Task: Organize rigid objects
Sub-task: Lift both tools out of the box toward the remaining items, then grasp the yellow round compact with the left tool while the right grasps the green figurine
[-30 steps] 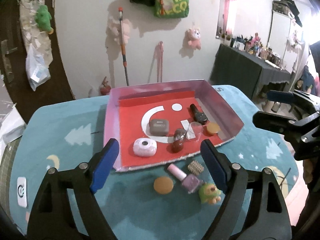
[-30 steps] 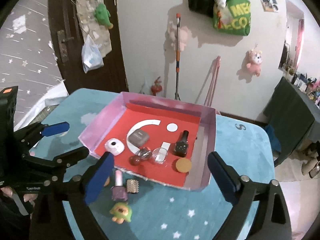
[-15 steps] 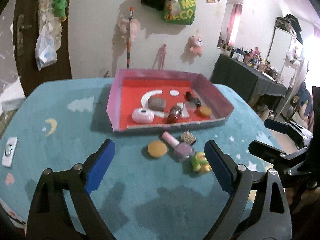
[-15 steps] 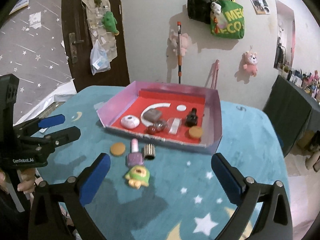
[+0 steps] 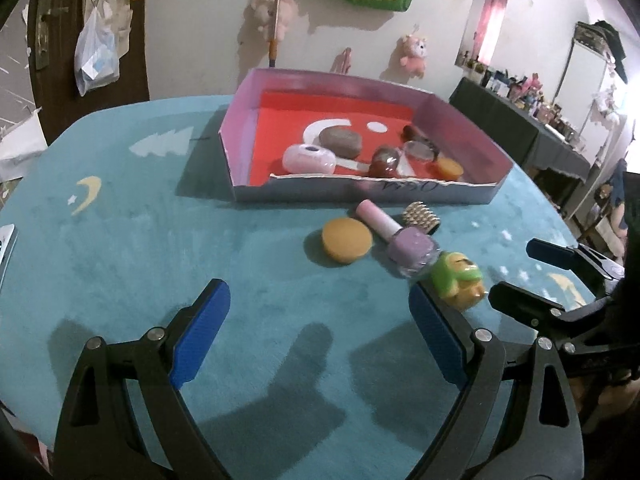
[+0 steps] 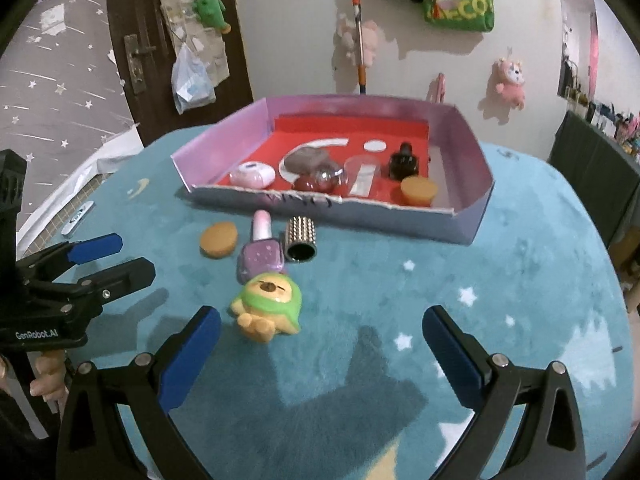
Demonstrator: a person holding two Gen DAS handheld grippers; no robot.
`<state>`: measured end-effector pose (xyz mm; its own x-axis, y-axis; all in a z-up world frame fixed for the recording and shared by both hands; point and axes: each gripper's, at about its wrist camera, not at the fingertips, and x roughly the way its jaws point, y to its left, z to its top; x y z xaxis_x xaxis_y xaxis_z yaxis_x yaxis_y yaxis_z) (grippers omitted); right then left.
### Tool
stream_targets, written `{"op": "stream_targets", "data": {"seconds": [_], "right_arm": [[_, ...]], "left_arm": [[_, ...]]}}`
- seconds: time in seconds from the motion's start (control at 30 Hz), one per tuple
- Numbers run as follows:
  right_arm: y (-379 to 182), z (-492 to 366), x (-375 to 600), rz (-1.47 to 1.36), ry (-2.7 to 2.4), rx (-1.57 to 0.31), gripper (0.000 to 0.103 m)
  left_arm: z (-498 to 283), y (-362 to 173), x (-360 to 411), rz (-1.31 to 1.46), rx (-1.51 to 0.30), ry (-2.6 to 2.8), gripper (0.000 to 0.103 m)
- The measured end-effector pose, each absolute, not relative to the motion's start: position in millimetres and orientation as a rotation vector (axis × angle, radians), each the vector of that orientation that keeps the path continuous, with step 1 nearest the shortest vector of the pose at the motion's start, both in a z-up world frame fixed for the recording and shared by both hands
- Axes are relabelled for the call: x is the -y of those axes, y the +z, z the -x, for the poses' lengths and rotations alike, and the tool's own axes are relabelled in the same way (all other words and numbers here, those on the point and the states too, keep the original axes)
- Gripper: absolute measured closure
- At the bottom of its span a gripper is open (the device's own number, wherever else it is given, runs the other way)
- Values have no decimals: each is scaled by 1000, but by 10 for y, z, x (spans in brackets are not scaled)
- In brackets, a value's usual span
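Note:
A pink-walled tray with a red floor (image 5: 460, 118) (image 6: 464, 136) holds several small items. On the teal cloth in front of it lie an orange disc (image 5: 347, 239) (image 6: 218, 239), a purple nail polish bottle (image 5: 400, 236) (image 6: 261, 252), a studded silver cylinder (image 5: 421, 218) (image 6: 301, 238) and a green and yellow toy figure (image 5: 458, 280) (image 6: 267, 306). My left gripper (image 5: 320, 336) is open and empty, low over the cloth in front of the disc. My right gripper (image 6: 320, 350) is open and empty, just in front of the toy figure.
A round table under a teal cloth (image 5: 120, 240) carries everything. A white device (image 5: 6, 240) (image 6: 78, 218) lies at its left edge. A door (image 6: 132, 40) and a wall with hung toys (image 6: 508, 78) stand behind. A dark side table (image 5: 520, 132) is at the right.
Both grippers have drawn back from the tray and dropped lower toward the cloth. The loose items in front of the tray now look nearer. Nothing was taken hold of.

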<state>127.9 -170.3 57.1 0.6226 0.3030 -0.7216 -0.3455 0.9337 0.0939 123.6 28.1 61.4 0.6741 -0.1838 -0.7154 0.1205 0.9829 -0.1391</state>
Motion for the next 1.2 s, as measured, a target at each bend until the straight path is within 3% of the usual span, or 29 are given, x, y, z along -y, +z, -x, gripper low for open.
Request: {"op": "stream_targets", "data": {"seconds": [0.53, 0.63, 0.7, 0.87, 0.9, 0.97, 1.0, 1.03, 1.2], "right_arm": [[366, -1484, 1525, 91, 439, -897, 0], [358, -1482, 1481, 114, 454, -895, 2], [348, -1480, 1455, 125, 465, -896, 6], [322, -1496, 1416, 131, 495, -903, 18], [322, -1494, 1415, 126, 508, -902, 21], [322, -1491, 1392, 117, 543, -903, 35], [325, -1480, 1379, 110, 566, -900, 48], [333, -1468, 1365, 104, 588, -898, 52], [404, -1409, 1462, 60, 591, -872, 53]], "left_arm": [[-1700, 465, -150, -19, -884, -212, 12], [-1781, 446, -89, -49, -895, -225, 26], [-1831, 417, -69, -49, -913, -237, 38], [-1909, 364, -13, -41, -933, -277, 55], [-1909, 366, 7, -46, -928, -290, 65], [-1913, 366, 28, -48, -921, -303, 67], [-1914, 364, 35, -50, -917, -306, 67], [-1905, 365, 38, -51, -912, -310, 67], [-1766, 419, -21, -17, -893, -317, 67]]}}
